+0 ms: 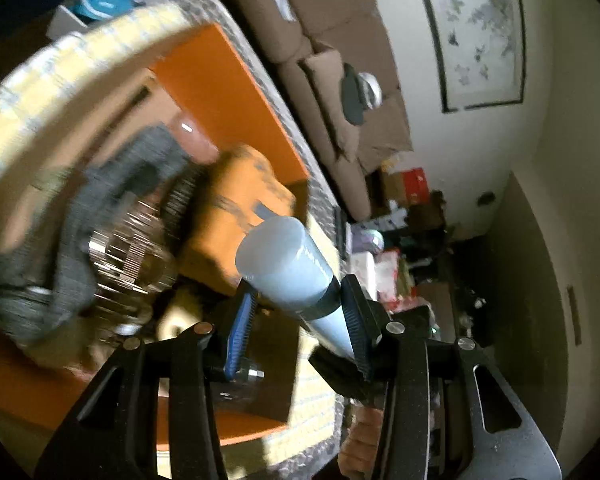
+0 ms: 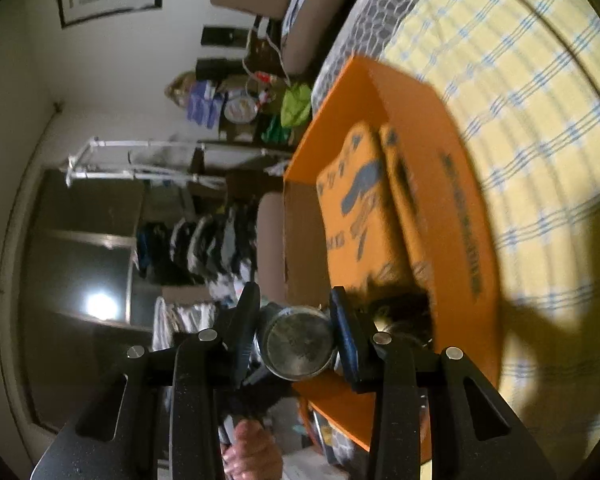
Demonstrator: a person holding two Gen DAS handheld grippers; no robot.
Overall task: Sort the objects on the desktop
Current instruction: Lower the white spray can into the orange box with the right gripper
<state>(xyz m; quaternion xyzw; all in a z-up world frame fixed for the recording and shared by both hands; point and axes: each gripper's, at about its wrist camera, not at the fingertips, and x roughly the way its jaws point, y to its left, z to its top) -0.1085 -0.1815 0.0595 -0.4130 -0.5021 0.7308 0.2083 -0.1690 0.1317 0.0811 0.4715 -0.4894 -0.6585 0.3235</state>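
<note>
My left gripper (image 1: pixel 296 312) is shut on a pale blue tube (image 1: pixel 288 264) with a dark band, held over the open orange cardboard box (image 1: pixel 228 80). Blurred in front of it are the other gripper's black arm and a shiny metal tin (image 1: pixel 128 256). My right gripper (image 2: pixel 294 320) is shut on that round metal tin (image 2: pixel 298 344), held at the near corner of the orange box (image 2: pixel 460 216). An orange printed packet (image 2: pixel 360 204) lies inside the box; it also shows in the left wrist view (image 1: pixel 236 208).
The box stands on a table with a yellow checked cloth (image 2: pixel 532 80) and a grey patterned edge (image 1: pixel 320 184). Beyond are a brown sofa (image 1: pixel 340 80), a clothes rack (image 2: pixel 204 240), cluttered shelves and a framed picture (image 1: pixel 476 32).
</note>
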